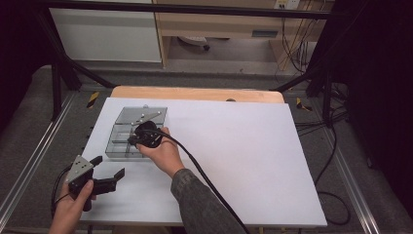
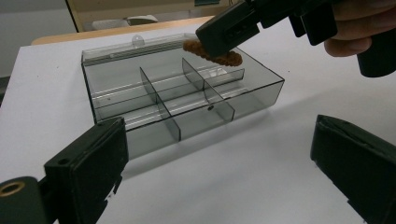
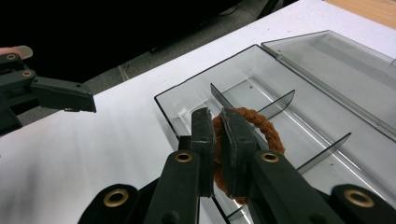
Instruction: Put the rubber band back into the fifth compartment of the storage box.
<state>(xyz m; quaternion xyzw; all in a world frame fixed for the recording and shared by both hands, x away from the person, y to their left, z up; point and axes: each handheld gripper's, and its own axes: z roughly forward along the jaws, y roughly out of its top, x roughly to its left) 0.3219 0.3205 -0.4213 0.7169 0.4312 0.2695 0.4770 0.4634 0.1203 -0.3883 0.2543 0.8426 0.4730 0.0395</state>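
Note:
A clear smoky plastic box with several divided compartments lies open at the left of the white table, its lid folded back flat. My right gripper is shut on a brown braided ring and holds it just above the box's compartments. From the left gripper view the ring hangs over the far right part of the box, under the right gripper. My left gripper stands open near the table's front left corner, a little short of the box, with nothing between its jaws.
The white board stretches to the right of the box. A black cable trails from the right gripper over the forearm. Metal frame rails run along both sides of the table.

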